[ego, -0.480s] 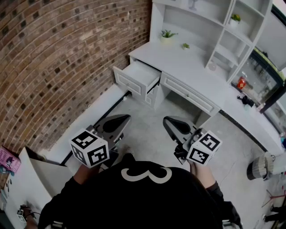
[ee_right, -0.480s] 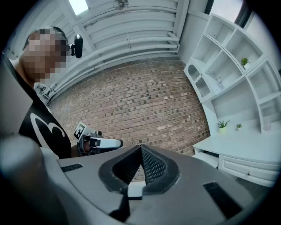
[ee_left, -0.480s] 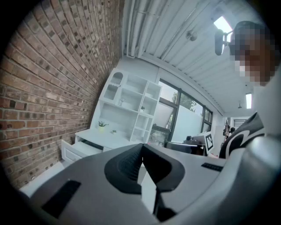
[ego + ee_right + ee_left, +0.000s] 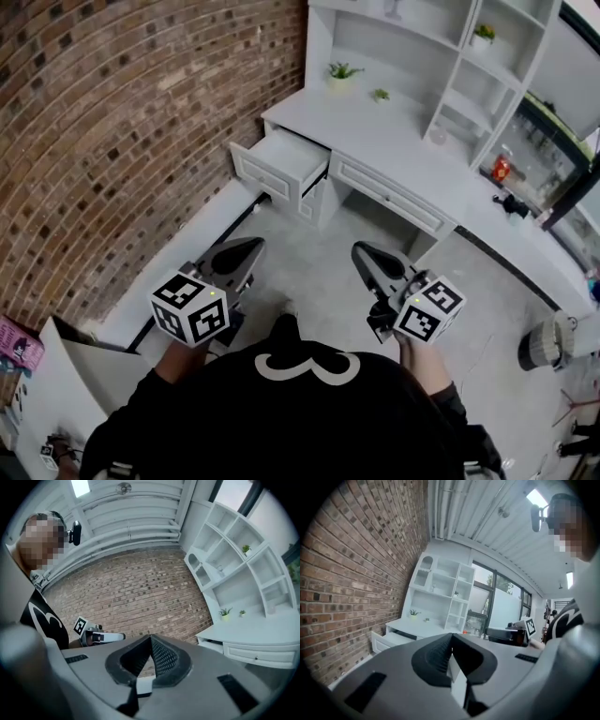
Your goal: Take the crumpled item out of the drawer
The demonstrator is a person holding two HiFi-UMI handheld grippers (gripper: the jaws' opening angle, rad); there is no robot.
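The open white drawer [image 4: 281, 161] juts out of the left end of the white desk [image 4: 394, 141], far ahead of me in the head view. Its inside looks pale and I cannot make out a crumpled item in it. My left gripper [image 4: 251, 247] and right gripper [image 4: 360, 249] hang over the grey floor, well short of the drawer. Both are shut with nothing between the jaws. In the left gripper view the left gripper [image 4: 451, 638] points toward the drawer [image 4: 388, 638]. In the right gripper view the right gripper [image 4: 150, 639] faces the brick wall, with the desk [image 4: 253, 637] at the right.
A brick wall [image 4: 122, 122] runs along the left. White shelves with small potted plants [image 4: 343, 71] stand on the desk. A long counter [image 4: 525, 244] with small items continues right. A bin [image 4: 544, 349] stands at the far right and a white panel [image 4: 56, 375] at lower left.
The desk and drawer sit slightly further left in the head view. Both grippers stay shut and have barely shifted; the right one has edged right.
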